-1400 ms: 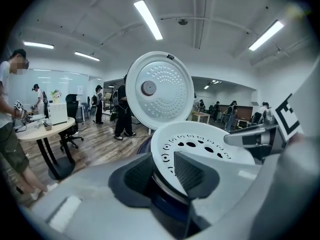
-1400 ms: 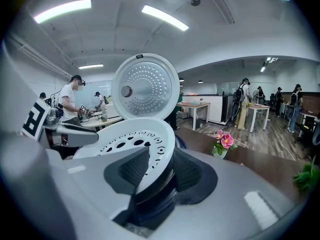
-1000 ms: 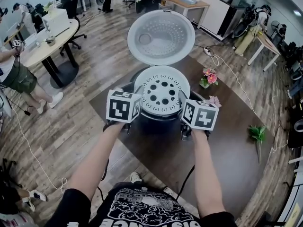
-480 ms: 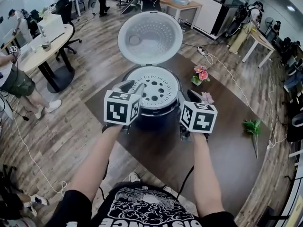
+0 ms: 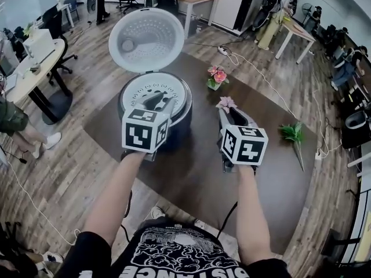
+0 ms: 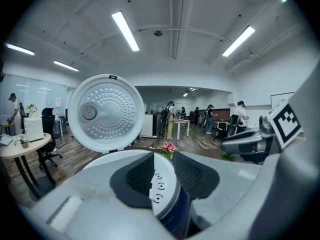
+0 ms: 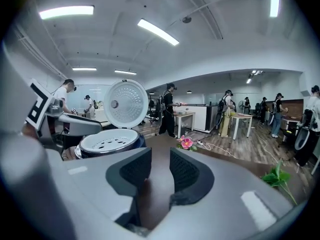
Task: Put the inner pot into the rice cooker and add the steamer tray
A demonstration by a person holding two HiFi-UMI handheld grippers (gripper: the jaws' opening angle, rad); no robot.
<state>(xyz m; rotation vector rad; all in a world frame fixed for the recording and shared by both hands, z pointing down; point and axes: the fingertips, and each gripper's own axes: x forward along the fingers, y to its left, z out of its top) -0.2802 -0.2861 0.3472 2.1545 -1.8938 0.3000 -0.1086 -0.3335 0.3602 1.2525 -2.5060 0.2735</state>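
Steamer tray sits in the rice cooker, upper left of centre in head view, lid up. We hold the left gripper over it, jaws apart, tray rim showing through the gap. Right gripper, right of centre: jaws have just been closing, still apart, nothing between them.

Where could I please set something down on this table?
Bare tabletop lies near the person, in front of the rice cooker, and between the pink flowers and the green sprig. It is crowded beside the cooker, around the flowers.
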